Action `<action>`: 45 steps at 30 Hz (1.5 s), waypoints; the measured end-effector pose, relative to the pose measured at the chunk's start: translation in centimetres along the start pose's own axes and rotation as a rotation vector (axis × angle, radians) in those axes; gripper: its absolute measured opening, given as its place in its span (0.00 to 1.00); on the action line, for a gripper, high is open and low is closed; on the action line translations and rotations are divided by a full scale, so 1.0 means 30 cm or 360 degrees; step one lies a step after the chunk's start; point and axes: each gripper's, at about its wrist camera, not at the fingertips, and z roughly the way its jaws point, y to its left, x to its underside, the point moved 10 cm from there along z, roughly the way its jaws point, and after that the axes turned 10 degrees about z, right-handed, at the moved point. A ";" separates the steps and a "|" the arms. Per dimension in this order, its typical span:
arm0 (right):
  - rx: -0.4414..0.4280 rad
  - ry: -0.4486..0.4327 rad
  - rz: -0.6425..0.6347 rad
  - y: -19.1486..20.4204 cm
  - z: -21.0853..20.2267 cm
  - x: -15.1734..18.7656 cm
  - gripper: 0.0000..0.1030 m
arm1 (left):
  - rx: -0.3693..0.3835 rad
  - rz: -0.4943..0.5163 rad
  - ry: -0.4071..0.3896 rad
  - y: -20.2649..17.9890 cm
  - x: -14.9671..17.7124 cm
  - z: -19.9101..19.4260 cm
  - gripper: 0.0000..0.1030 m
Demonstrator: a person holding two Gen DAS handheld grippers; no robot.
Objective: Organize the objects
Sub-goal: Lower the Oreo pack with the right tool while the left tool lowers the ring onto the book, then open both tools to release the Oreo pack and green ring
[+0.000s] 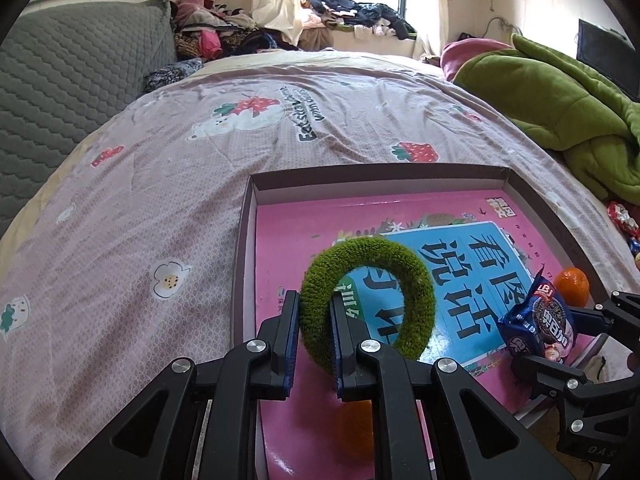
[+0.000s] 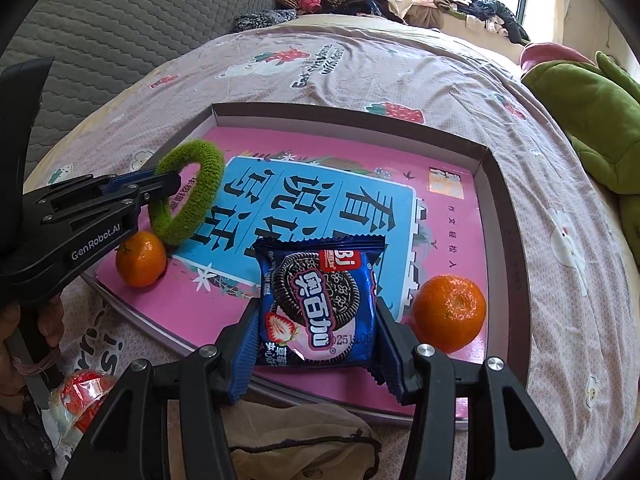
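Note:
My left gripper [image 1: 314,312] is shut on a fuzzy green ring [image 1: 368,300], held above the shallow box [image 1: 376,174] with a pink and blue book [image 1: 288,232] lying in it. The ring also shows in the right wrist view [image 2: 188,196], with the left gripper [image 2: 168,182] clamping it. My right gripper [image 2: 316,312] is shut on a blue cookie packet [image 2: 320,300], held over the box's near edge; the packet shows in the left wrist view [image 1: 540,320]. Two oranges lie in the box: one at left [image 2: 141,258], one at right [image 2: 450,312].
The box [image 2: 496,168] lies on a pink strawberry-print bedspread [image 1: 160,184]. A green blanket [image 1: 560,108] is heaped at the right. A grey quilted cushion [image 1: 72,80] stands at the left. A red-wrapped item [image 2: 82,396] and a beige cloth [image 2: 304,440] lie near the box's front edge.

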 end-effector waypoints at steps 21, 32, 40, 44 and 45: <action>0.0002 -0.0032 0.0035 -0.015 -0.025 -0.021 0.52 | 0.0026 -0.0061 -0.0024 0.024 -0.021 -0.037 0.22; -0.0035 -0.0097 0.0047 -0.010 -0.075 -0.049 0.52 | 0.0016 -0.0081 -0.0039 0.020 -0.025 -0.100 0.27; -0.0043 -0.0137 0.0028 0.004 -0.125 -0.060 0.54 | 0.0012 -0.0061 -0.0051 -0.016 -0.024 -0.166 0.28; -0.0054 -0.0163 0.0027 0.008 -0.151 -0.068 0.56 | 0.0003 -0.0059 -0.0056 -0.023 -0.022 -0.191 0.31; -0.0052 -0.0166 0.0028 0.008 -0.155 -0.069 0.56 | 0.0001 -0.0055 -0.0055 -0.026 -0.020 -0.197 0.34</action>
